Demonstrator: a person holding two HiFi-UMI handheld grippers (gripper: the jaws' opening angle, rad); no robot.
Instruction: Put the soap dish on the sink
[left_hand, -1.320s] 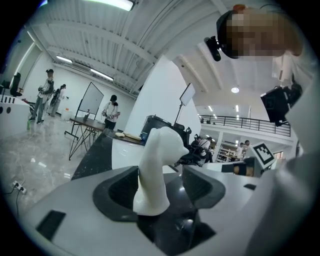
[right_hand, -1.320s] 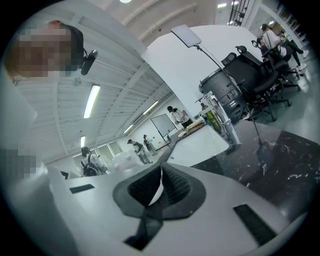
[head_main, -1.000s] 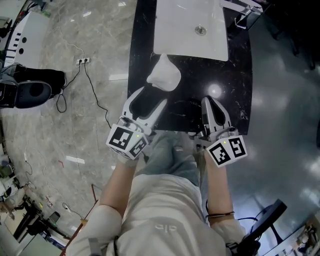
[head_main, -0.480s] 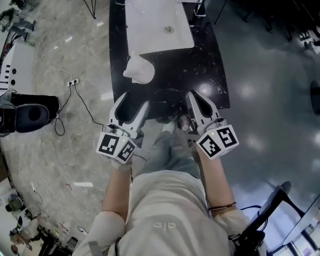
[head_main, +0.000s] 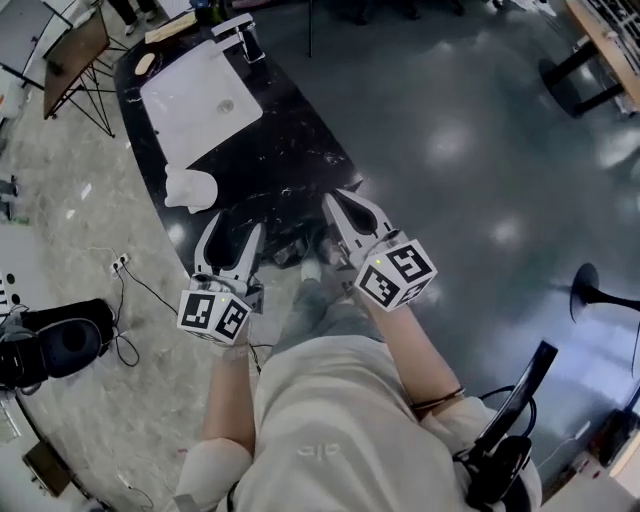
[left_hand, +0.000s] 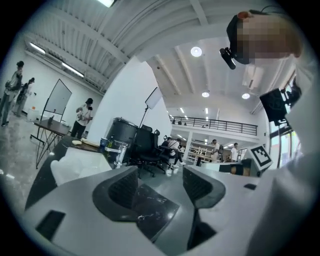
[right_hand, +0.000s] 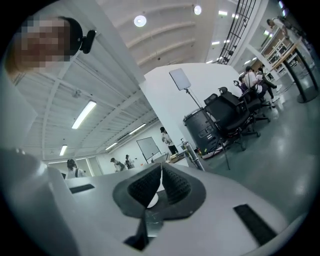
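Note:
The white soap dish lies on the black counter, beside the near corner of the white sink basin. My left gripper hangs open at the counter's near edge, a little short of the dish, with nothing between its fingers. In the left gripper view the soap dish shows left of the open left gripper. My right gripper is shut and empty over the counter's near right corner. In the right gripper view the right gripper has its pads pressed together.
A chrome faucet stands behind the basin. A black device and a cable with a power strip lie on the floor at left. Grey floor spreads to the right, with a black stand at the far right.
The head view has swung right, so the counter now sits at upper left. Both grippers stay near its front edge. The soap dish has not moved on the counter.

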